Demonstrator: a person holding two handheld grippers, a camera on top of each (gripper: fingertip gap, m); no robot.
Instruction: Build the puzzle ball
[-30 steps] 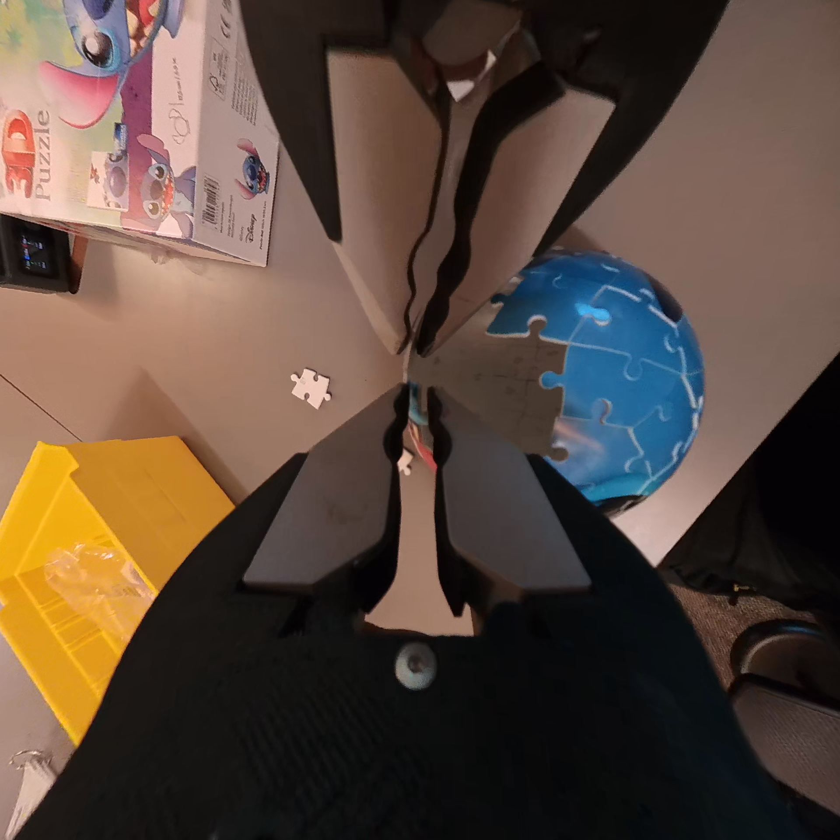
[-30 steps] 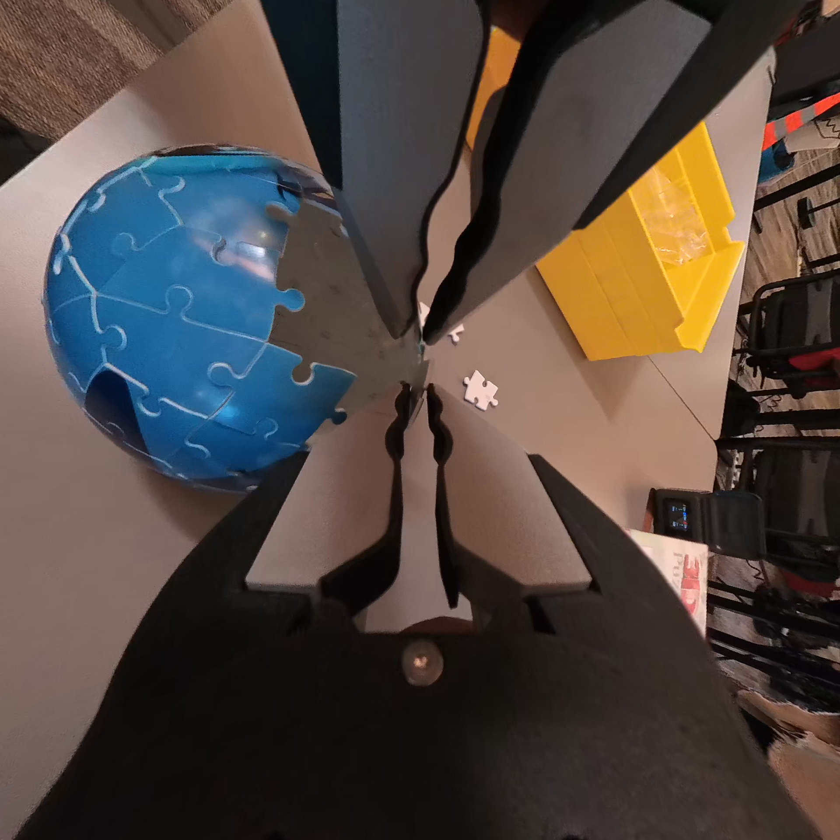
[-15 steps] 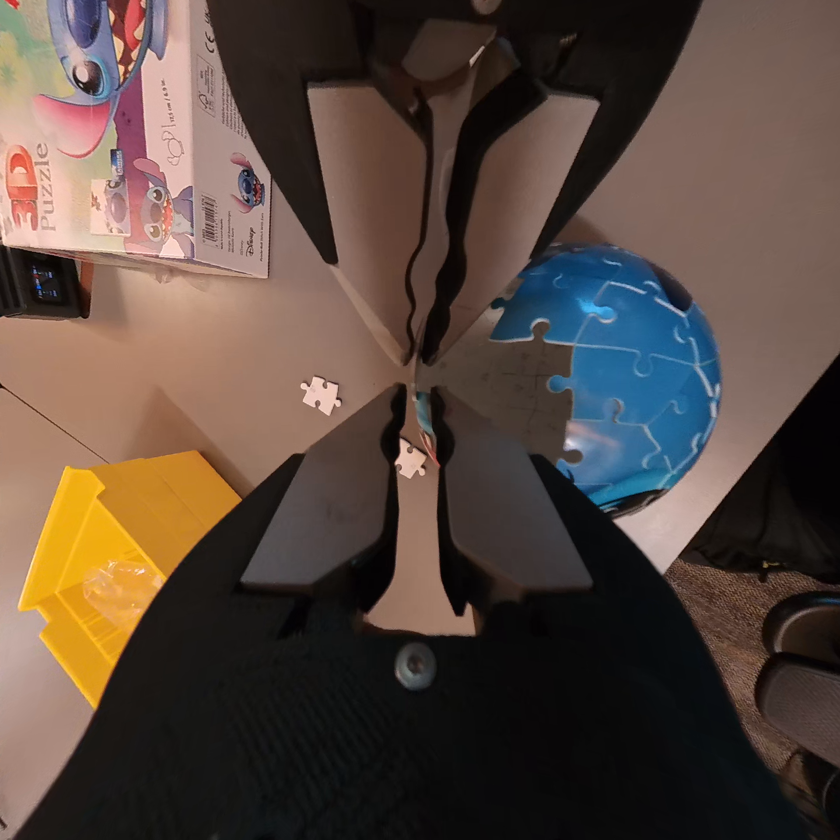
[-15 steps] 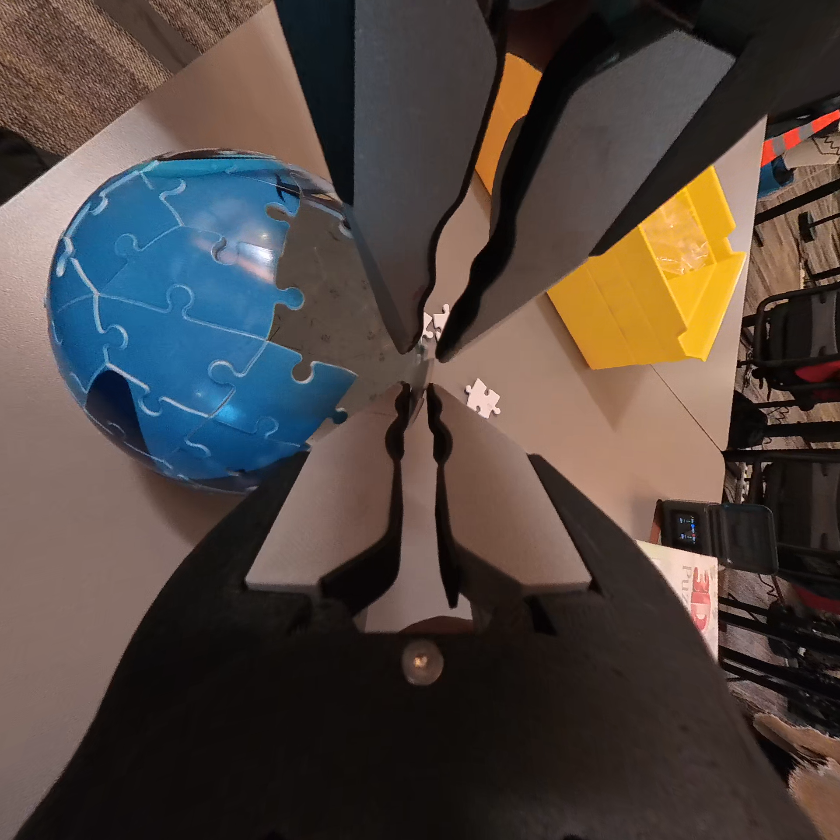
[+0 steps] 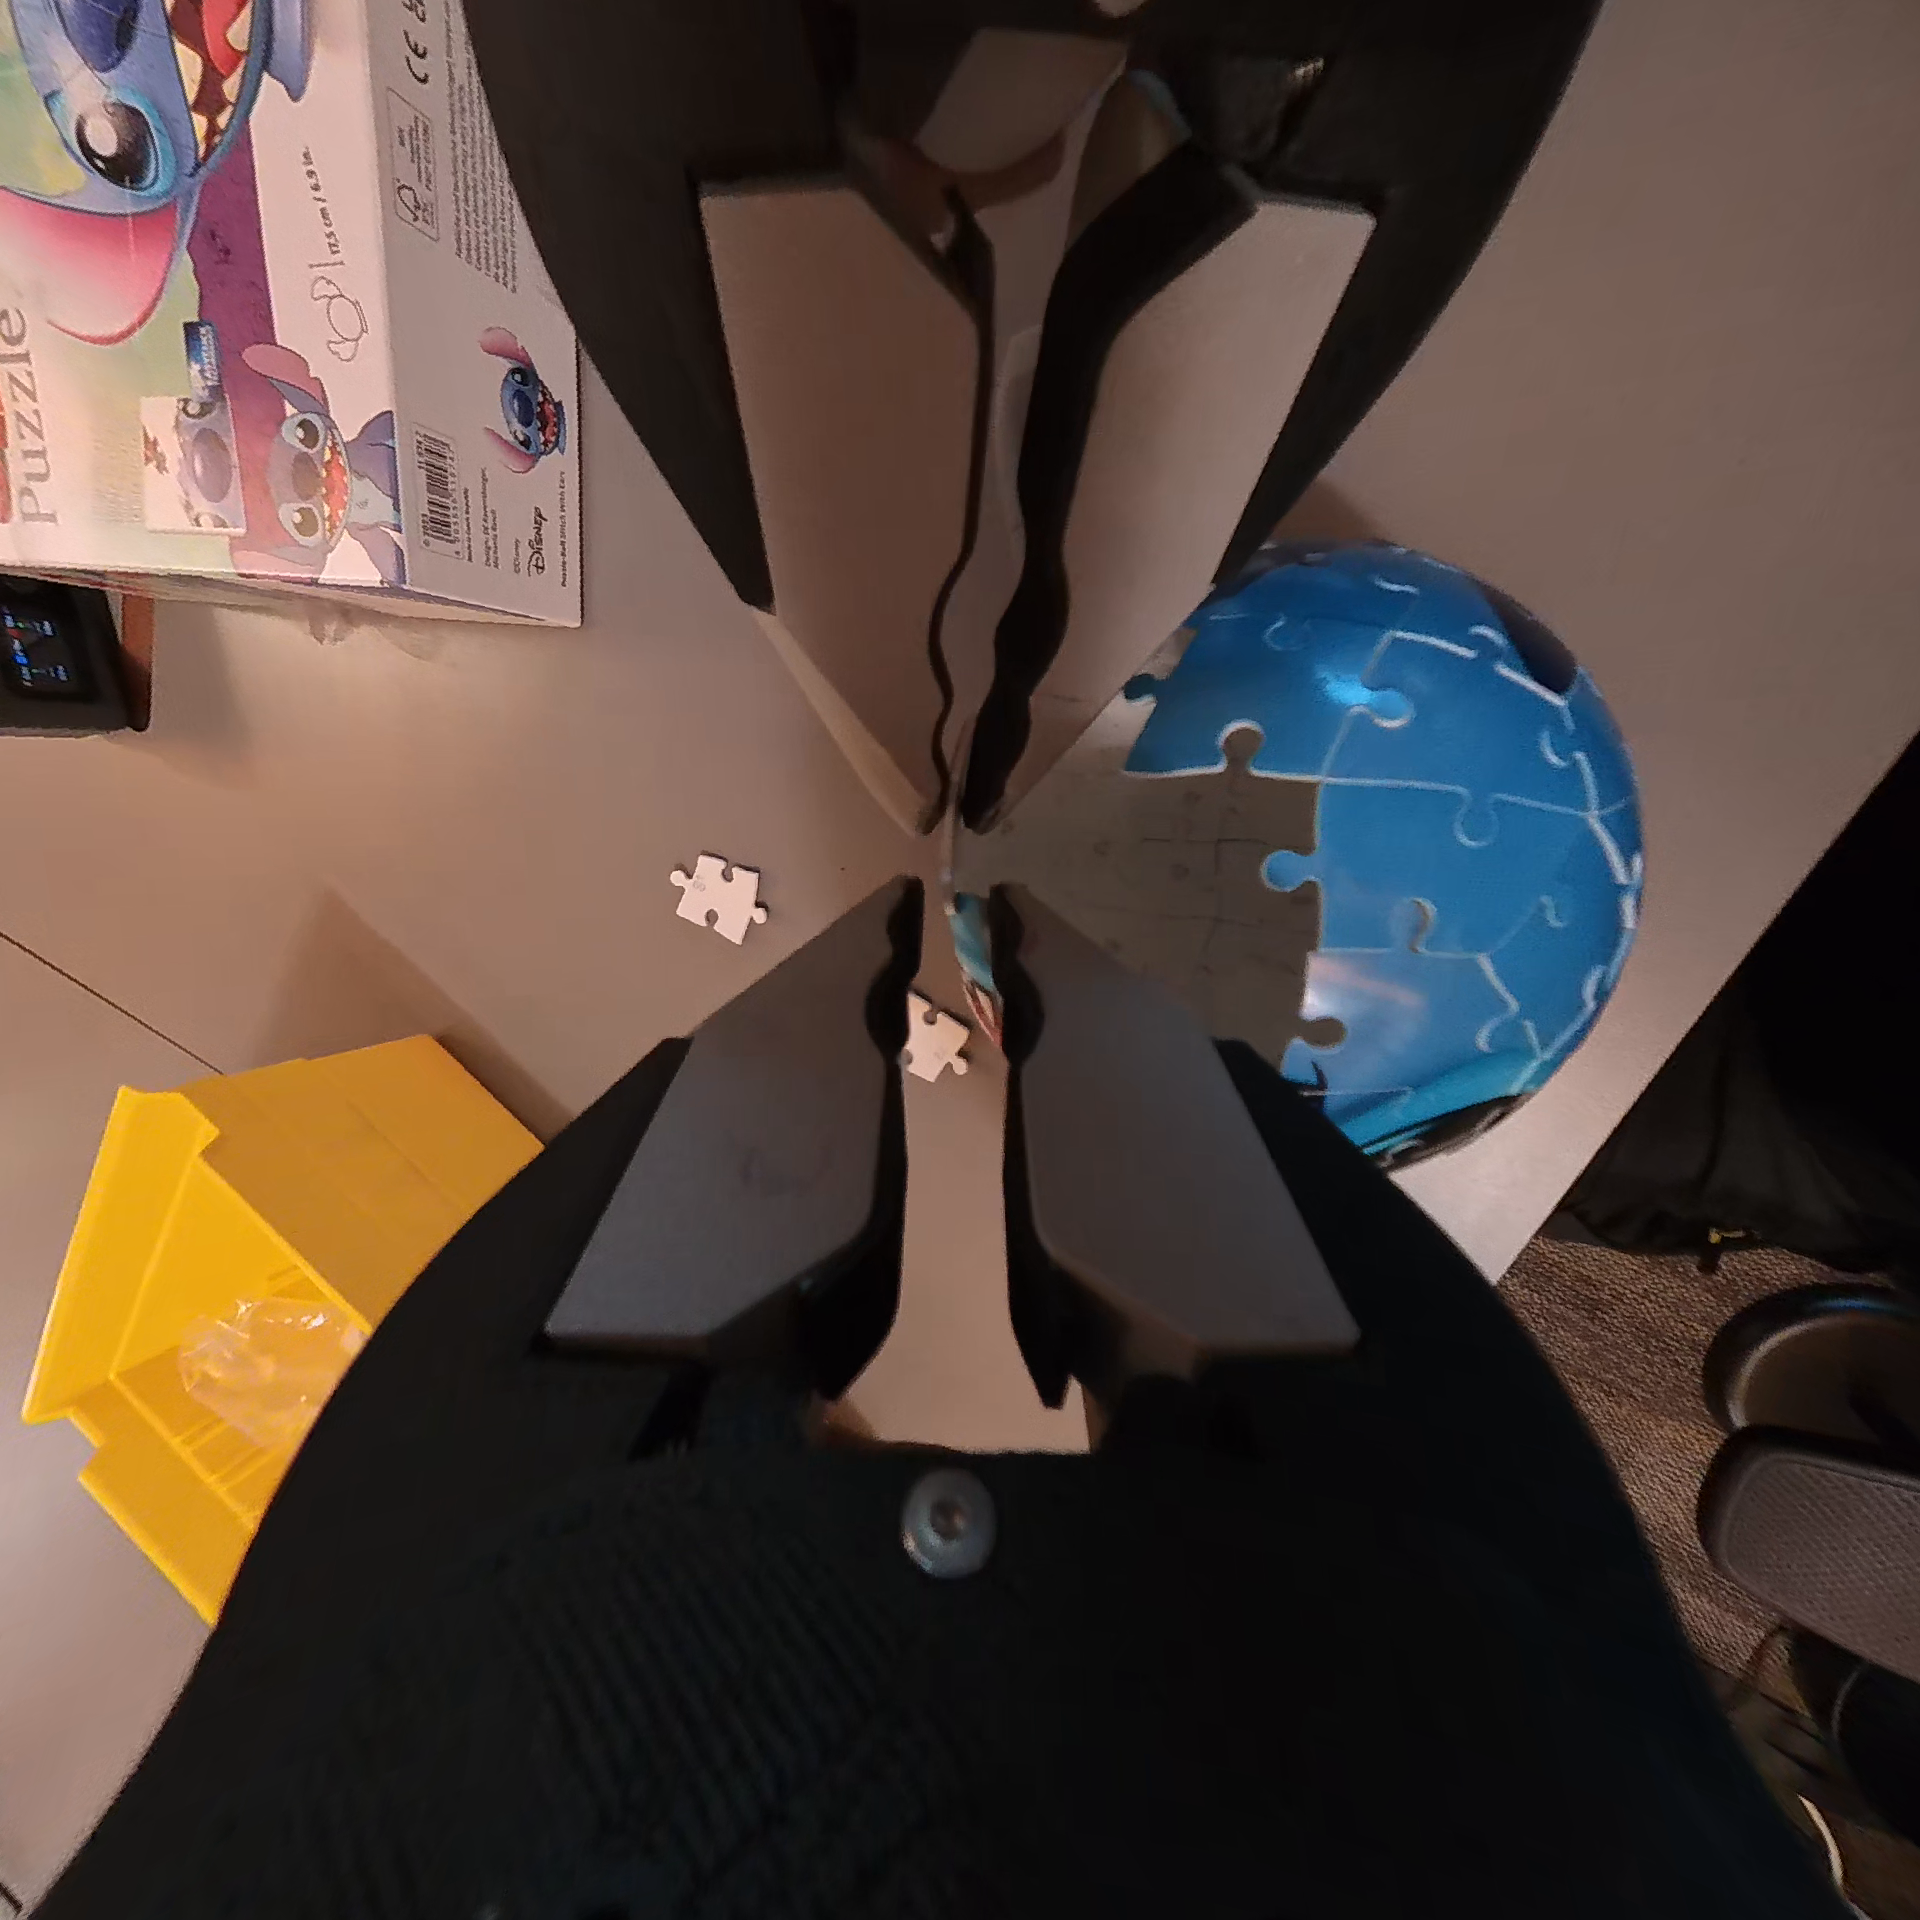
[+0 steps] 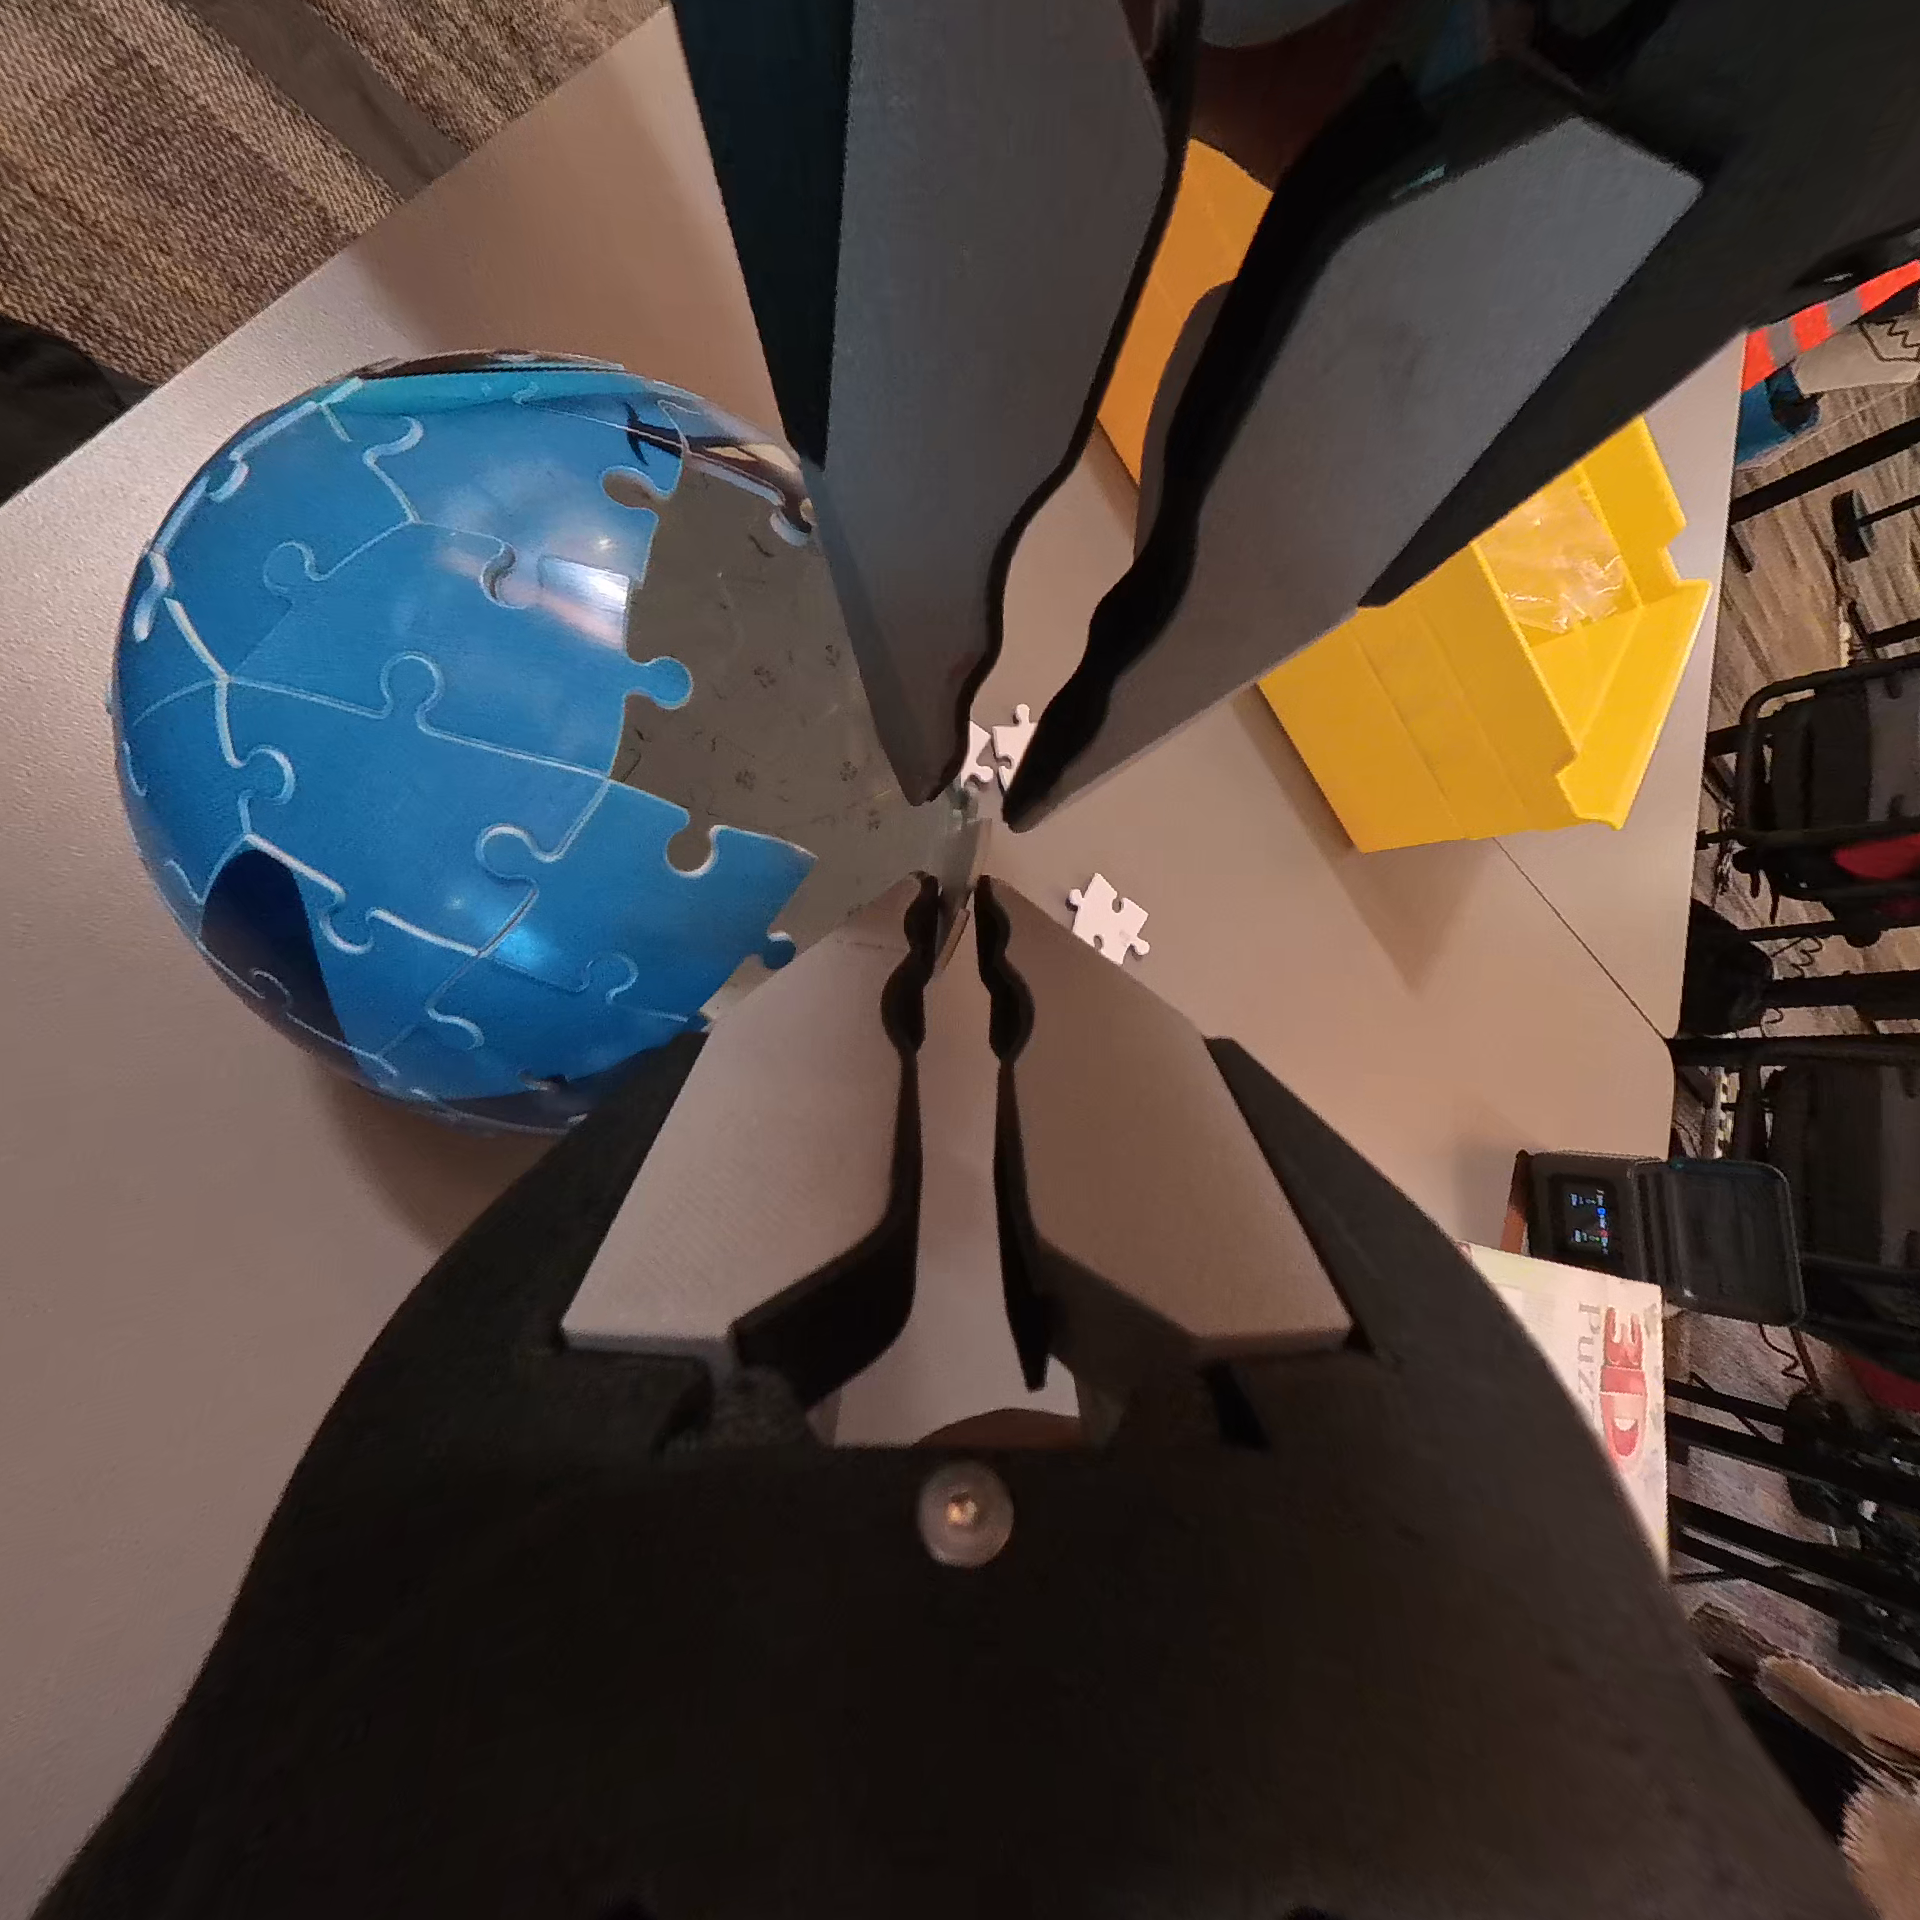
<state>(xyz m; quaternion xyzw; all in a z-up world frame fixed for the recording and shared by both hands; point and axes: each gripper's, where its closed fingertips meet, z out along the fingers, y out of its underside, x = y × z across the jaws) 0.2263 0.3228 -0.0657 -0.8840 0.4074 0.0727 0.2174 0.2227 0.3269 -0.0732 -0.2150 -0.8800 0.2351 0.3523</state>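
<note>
Both narrow-gapped grippers (image 5: 954, 894) (image 6: 951, 894) are pinching one piece (image 6: 961, 831) between them, while the mostly assembled puzzle ball (image 6: 416, 727) near the desk (image 6: 208, 1247) edge is awaiting two loose pieces (image 5: 719, 899).

Both claws, right (image 6: 951, 899) and left (image 6: 977, 790), are met tip-to-tip beside the puzzle ball (image 6: 416, 748) on the desk (image 6: 260, 1299).

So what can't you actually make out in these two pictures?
- What the grippers pinch: both views, only a sliver shows between the fingertips.
- Puzzle ball underside: hidden against the table.
- Puzzle box: cut off by the left view's edge.
- Yellow bin contents: partly behind the left gripper.
</note>
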